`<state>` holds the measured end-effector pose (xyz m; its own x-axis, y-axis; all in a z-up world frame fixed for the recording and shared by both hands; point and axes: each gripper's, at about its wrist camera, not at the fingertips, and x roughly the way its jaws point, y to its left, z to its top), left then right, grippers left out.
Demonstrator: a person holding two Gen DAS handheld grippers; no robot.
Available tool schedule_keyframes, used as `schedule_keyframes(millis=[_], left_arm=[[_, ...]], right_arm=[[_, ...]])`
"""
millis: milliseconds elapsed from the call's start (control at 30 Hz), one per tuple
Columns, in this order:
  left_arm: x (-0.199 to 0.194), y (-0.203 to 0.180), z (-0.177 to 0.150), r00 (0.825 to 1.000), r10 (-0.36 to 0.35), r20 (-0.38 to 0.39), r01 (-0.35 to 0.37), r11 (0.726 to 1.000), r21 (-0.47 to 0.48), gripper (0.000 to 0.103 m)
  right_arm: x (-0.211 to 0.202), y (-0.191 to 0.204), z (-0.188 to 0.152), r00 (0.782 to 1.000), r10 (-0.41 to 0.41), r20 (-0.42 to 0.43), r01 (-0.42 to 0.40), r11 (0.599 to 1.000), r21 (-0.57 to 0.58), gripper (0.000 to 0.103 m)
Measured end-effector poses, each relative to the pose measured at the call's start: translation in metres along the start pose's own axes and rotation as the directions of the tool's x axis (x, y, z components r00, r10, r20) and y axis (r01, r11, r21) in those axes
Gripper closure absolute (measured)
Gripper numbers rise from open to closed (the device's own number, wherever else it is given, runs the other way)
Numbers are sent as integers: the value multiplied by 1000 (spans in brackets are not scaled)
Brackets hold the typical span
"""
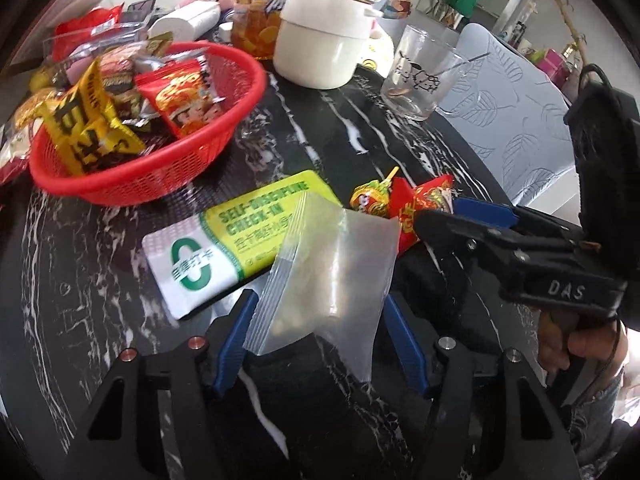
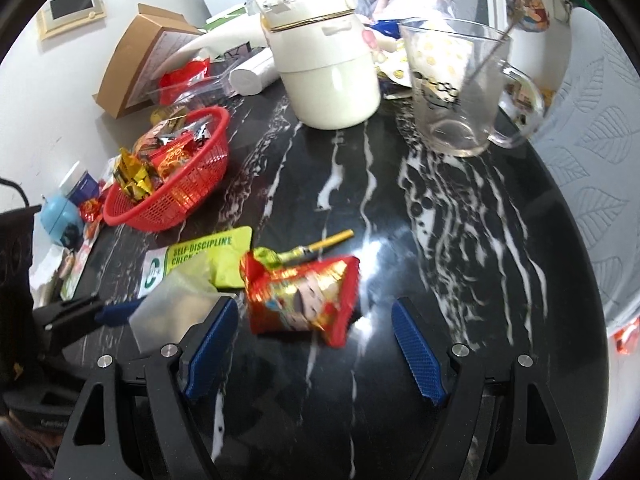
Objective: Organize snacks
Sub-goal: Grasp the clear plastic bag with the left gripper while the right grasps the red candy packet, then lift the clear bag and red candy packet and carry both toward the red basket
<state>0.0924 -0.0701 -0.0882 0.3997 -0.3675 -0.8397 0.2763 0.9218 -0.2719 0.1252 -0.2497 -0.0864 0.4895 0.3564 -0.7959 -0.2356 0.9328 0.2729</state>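
A clear zip bag (image 1: 332, 268) sits between the blue fingers of my left gripper (image 1: 320, 297), with both its edges against the pads and its body bulging upward. A green-yellow packet (image 1: 240, 236) lies flat just beyond it. My right gripper (image 2: 314, 306) is open just above the black marble table, and a red snack packet (image 2: 304, 300) lies between its fingertips, untouched. A wrapped lollipop (image 2: 276, 258) rests behind that packet. The red basket (image 2: 168, 212) at the left holds several wrapped snacks. In the left wrist view the right gripper (image 1: 440, 210) comes in from the right at the red packet (image 1: 420, 204).
A white lidded pot (image 2: 328, 80) and a glass mug (image 2: 456, 92) with a stirrer stand at the back of the table. Boxes, a tissue roll and loose wrappers crowd the far left. A white leaf-patterned chair (image 1: 512, 120) is beyond the table's right edge. A hand (image 1: 576, 344) holds the right gripper.
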Motion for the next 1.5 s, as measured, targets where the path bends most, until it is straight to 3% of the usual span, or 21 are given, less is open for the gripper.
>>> schedule_keyframes(millis=[200,333,433,967,1033,1100,1133,1300,1400,1500], left_arm=[[-5,10,-3,1000,8,9,-8,1000,-28,39],[-5,14,-4,1000,11,10,-10,999,-32,39],[-3,12,-3,1000,14,9,-14,1000,-16,39],[10,0,13,999,28,33,-30,998,59,39],[10,-1,13,999,25,43,-28,998,64,39],[11,-2,13,999,24,40,-26,998,58,50],[11,-2,13,999,26,35,-28,998,55,51],[1,-1,8,999,13,50,-16,999,43,59],[-2,0,6,998,20,58,-22,999,44,62],[-4,0,4,998,23,60,-25,999,43,62]], right_arm=[[13,8,3,1000,4,-13,-4,1000,-11,24],[13,9,2,1000,14,-4,-14,1000,-3,41],[10,6,0,1000,27,3,-27,1000,16,48],[-14,4,-22,999,39,13,-39,999,27,56],[-15,3,-24,999,40,9,-40,999,31,61],[-15,3,-26,999,40,9,-41,999,35,65],[-15,2,-26,999,46,9,-46,998,38,66],[-17,0,-26,998,56,24,-57,996,67,65],[-13,-1,-24,998,56,12,-57,995,87,53],[-8,0,-21,998,66,16,-67,994,89,53]])
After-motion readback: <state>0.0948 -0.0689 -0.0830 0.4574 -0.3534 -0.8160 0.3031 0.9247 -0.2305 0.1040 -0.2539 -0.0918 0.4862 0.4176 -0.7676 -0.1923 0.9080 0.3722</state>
